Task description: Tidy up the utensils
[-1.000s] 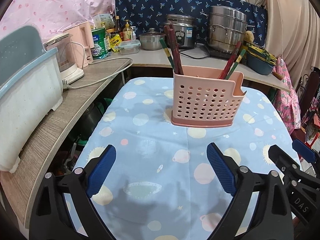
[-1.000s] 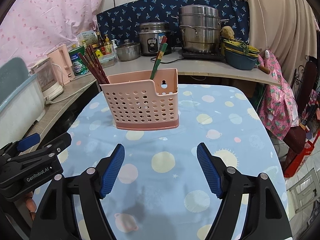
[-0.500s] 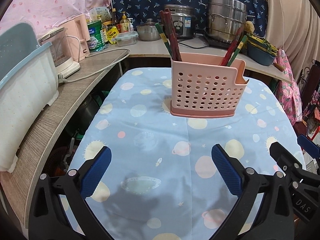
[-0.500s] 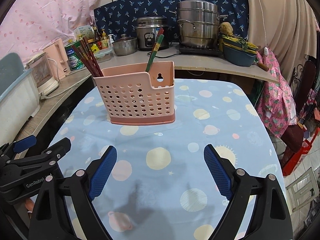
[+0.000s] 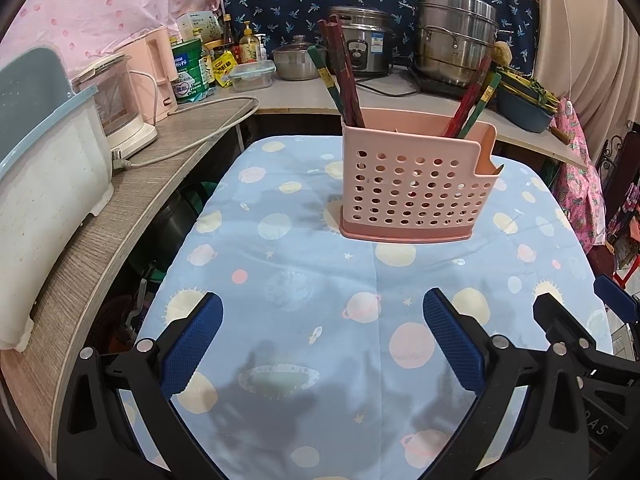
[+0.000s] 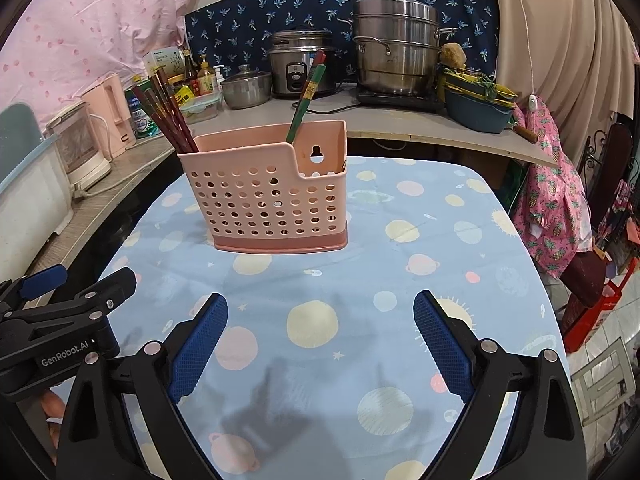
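Looks like the closing stage: dark red chopsticks (image 5: 344, 68) stand in one end of the pink holder (image 5: 416, 184), red and green chopsticks (image 6: 306, 96) in the other, none left on the spotted tablecloth (image 6: 360, 264). Holder sits mid-table, well apart from both tools. Left gripper (image 5: 320, 340) and right gripper (image 6: 320, 340) both spread wide, holding nothing. Next probably means only pulling away. Compared with a second ago, both cameras tilted slightly, holder unmoved.
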The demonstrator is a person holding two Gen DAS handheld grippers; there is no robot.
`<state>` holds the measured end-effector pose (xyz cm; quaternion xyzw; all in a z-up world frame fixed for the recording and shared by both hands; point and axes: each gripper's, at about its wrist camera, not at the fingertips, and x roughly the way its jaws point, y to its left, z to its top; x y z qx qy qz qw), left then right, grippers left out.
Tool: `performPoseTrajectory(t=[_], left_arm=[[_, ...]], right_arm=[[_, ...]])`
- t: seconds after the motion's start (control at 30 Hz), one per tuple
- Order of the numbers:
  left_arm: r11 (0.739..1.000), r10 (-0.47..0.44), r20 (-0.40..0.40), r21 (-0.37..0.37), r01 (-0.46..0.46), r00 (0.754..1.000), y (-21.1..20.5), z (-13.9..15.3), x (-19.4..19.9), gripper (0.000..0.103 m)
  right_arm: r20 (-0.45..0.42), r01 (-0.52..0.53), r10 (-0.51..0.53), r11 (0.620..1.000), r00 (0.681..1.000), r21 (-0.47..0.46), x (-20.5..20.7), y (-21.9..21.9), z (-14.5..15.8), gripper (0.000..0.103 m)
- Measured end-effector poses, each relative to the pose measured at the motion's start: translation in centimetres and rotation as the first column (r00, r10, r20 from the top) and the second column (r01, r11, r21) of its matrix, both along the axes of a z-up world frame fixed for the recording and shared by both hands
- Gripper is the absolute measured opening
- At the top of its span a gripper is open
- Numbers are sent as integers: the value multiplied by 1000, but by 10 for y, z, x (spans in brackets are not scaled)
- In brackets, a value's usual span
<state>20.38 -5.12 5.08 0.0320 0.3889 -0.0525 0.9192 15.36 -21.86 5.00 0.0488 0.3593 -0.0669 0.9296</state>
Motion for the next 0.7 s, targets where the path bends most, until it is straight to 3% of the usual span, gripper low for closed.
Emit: performPoseTrajectory(t=[0.7], left_arm=[[1000, 13, -29, 0, -13, 999, 4, -6, 14, 96]], right_arm=[[-12, -2, 2, 1000, 1000, -3, 13, 0, -3, 90]])
